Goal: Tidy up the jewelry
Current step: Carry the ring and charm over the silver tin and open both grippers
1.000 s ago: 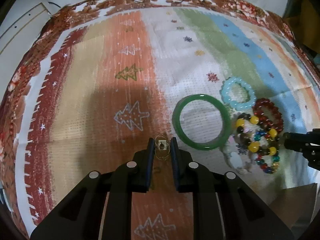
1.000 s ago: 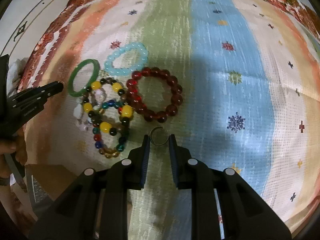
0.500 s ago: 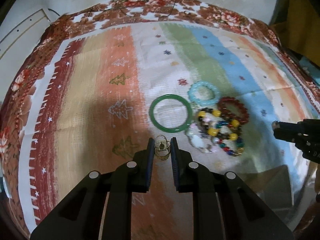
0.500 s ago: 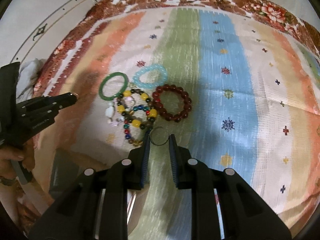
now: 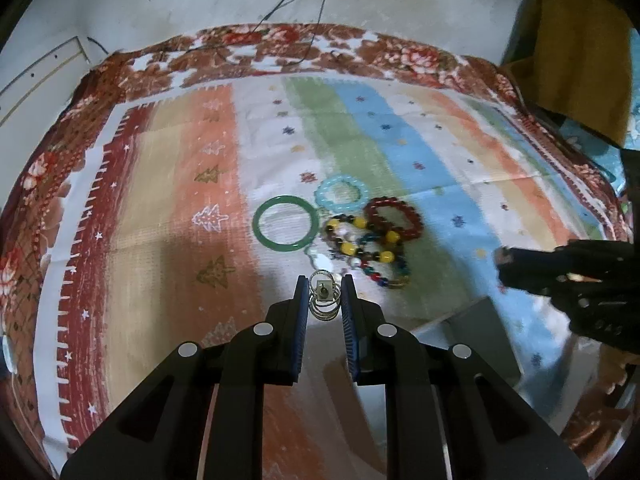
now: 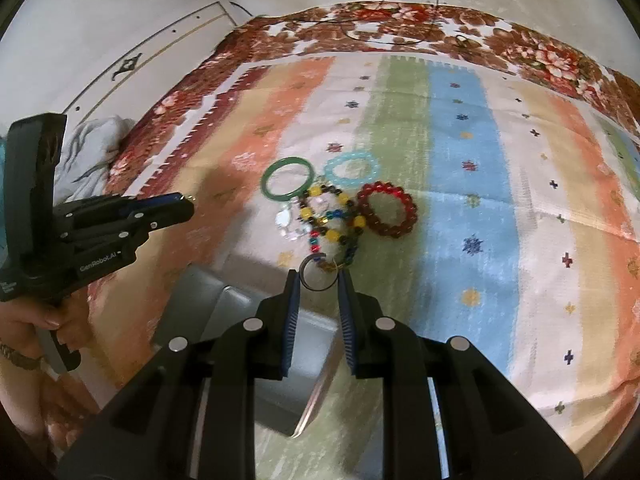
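Observation:
My left gripper (image 5: 325, 298) is shut on a small bundle of thin metal rings with a tag (image 5: 323, 295), held above the cloth. My right gripper (image 6: 318, 280) is shut on a dark metal ring (image 6: 317, 276), held above the cloth. On the striped cloth lie a green bangle (image 5: 286, 229), a light blue bead bracelet (image 5: 342, 194), a dark red bead bracelet (image 5: 393, 217) and a pile of mixed coloured beads (image 5: 366, 252). The same pile shows in the right wrist view (image 6: 328, 220). A grey box (image 6: 256, 332) sits below the right gripper.
The striped cloth (image 5: 168, 208) covers the surface, with a floral border at the far edge. The grey box also shows in the left wrist view (image 5: 484, 332). A yellow cloth (image 5: 576, 40) hangs at the far right. Black cables (image 5: 304, 8) run down the wall.
Both grippers have pulled back and up from the jewelry pile, each still holding its ring. The grey box has come into view beneath them.

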The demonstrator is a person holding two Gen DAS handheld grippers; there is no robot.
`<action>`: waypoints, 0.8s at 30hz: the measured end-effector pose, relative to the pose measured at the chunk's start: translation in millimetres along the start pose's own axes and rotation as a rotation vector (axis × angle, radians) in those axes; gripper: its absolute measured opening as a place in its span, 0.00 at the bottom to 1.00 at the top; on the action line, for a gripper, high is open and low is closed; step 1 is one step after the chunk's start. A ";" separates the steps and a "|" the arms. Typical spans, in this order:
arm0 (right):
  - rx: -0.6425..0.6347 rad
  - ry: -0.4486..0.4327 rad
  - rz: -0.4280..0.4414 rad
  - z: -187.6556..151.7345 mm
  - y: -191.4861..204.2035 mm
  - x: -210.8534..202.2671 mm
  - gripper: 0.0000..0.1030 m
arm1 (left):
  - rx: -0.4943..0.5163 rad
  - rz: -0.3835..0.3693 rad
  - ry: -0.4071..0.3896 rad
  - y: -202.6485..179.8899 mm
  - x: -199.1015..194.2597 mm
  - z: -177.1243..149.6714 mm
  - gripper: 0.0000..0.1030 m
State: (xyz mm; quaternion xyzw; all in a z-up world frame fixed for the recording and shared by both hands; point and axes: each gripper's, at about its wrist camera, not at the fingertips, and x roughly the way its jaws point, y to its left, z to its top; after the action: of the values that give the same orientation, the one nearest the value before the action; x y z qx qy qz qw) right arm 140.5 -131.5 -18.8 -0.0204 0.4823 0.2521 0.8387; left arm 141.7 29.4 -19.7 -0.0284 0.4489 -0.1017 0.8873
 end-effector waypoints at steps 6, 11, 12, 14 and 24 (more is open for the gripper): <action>-0.022 -0.013 0.052 -13.6 13.6 -10.2 0.20 | 0.022 -0.042 -0.011 -17.2 -13.4 -14.9 0.15; -0.032 -0.020 0.097 -27.3 22.3 -18.3 0.20 | 0.035 -0.075 -0.016 -28.0 -22.7 -30.3 0.15; -0.032 -0.021 0.104 -29.1 22.9 -19.6 0.20 | 0.037 -0.083 -0.017 -30.5 -24.6 -32.8 0.15; -0.034 -0.022 0.117 -32.7 26.1 -21.7 0.20 | 0.039 -0.095 -0.018 -34.7 -26.7 -35.0 0.15; -0.041 0.002 0.133 -35.5 31.3 -17.0 0.37 | 0.040 -0.113 -0.002 -44.4 -21.8 -41.0 0.23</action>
State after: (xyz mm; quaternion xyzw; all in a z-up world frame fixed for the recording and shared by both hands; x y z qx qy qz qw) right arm 91.3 -120.9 -17.3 -0.0057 0.4784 0.3169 0.8190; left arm 89.3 -7.9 -20.5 -0.0361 0.4434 -0.1606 0.8811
